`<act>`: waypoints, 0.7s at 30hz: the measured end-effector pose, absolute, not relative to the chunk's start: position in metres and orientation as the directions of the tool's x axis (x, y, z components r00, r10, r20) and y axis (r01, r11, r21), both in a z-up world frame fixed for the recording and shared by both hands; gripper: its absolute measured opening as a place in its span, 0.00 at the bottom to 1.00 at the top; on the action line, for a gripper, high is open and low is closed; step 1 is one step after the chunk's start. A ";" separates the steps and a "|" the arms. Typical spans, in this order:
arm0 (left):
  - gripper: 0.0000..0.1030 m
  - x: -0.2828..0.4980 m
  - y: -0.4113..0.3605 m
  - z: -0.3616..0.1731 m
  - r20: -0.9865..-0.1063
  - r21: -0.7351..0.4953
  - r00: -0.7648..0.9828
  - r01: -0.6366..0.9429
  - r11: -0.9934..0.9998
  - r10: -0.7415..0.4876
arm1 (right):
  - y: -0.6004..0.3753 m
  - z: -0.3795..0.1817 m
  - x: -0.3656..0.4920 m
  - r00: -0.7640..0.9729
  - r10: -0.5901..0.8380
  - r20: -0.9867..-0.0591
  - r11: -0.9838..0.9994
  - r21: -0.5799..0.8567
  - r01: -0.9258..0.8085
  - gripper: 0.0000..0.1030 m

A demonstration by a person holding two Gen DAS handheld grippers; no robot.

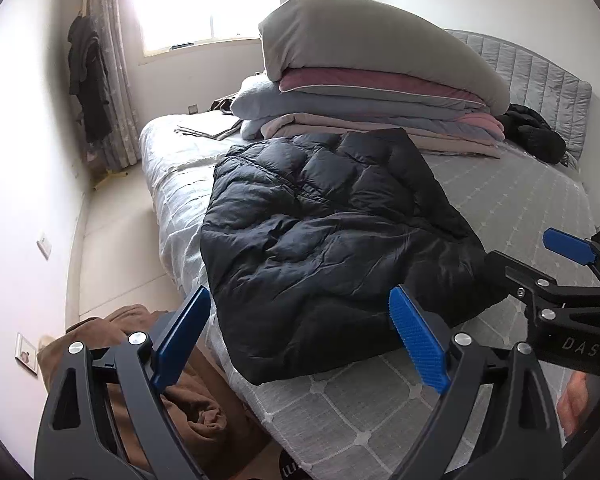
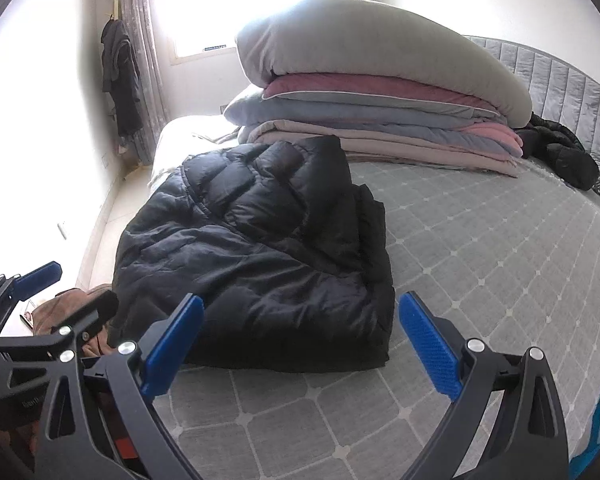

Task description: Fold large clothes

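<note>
left tongs (image 1: 300,340) wide, empty | right tongs (image 2: 300,344) wide, empty | jacket (image 2: 260,248) overhangs bed (image 2: 500,260) edge (right side bare)

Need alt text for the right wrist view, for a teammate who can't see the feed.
A black quilted puffer jacket lies folded on the grey grid-patterned bedspread, just beyond the right gripper, whose blue-padded jaws stand wide open and hold nothing. A stack of folded quilts sits behind by the window, and the left gripper shows at the left edge.
</note>
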State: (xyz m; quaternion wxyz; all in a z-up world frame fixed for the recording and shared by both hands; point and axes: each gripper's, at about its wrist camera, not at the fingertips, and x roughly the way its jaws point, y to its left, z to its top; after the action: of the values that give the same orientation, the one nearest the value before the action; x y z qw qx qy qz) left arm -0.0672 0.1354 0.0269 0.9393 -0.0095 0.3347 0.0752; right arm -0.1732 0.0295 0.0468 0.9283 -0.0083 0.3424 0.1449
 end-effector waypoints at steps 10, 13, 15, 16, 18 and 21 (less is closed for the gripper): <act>0.85 -0.068 0.136 0.028 -0.629 0.029 0.765 -0.153 0.988 0.136 | 0.033 0.044 -0.171 0.719 0.254 -0.647 0.960 0.080 -0.267 0.92; 0.85 -0.068 0.136 0.028 -0.631 0.027 0.764 -0.153 0.988 0.135 | 0.033 0.043 -0.170 0.716 0.254 -0.650 0.960 0.082 -0.267 0.92; 0.85 -0.068 0.137 0.028 -0.635 0.020 0.762 -0.150 0.988 0.129 | 0.032 0.043 -0.170 0.714 0.256 -0.652 0.960 0.085 -0.266 0.92; 0.85 -0.067 0.138 0.027 -0.640 0.014 0.759 -0.148 0.989 0.122 | 0.032 0.043 -0.170 0.714 0.255 -0.652 0.960 0.085 -0.265 0.92; 0.85 -0.064 0.139 0.025 -0.656 -0.007 0.748 -0.138 0.990 0.100 | 0.032 0.042 -0.170 0.714 0.252 -0.653 0.961 0.082 -0.264 0.92; 0.85 -0.061 0.140 0.023 -0.660 -0.017 0.747 -0.117 0.993 0.077 | 0.029 0.040 -0.170 0.708 0.256 -0.658 0.961 0.092 -0.262 0.92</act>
State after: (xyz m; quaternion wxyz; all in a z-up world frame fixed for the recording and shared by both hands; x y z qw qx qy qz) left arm -0.0611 0.1398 0.0229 0.9341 -0.0288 0.3519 0.0520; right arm -0.1696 0.0293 0.0402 0.9241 -0.0043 0.3555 0.1400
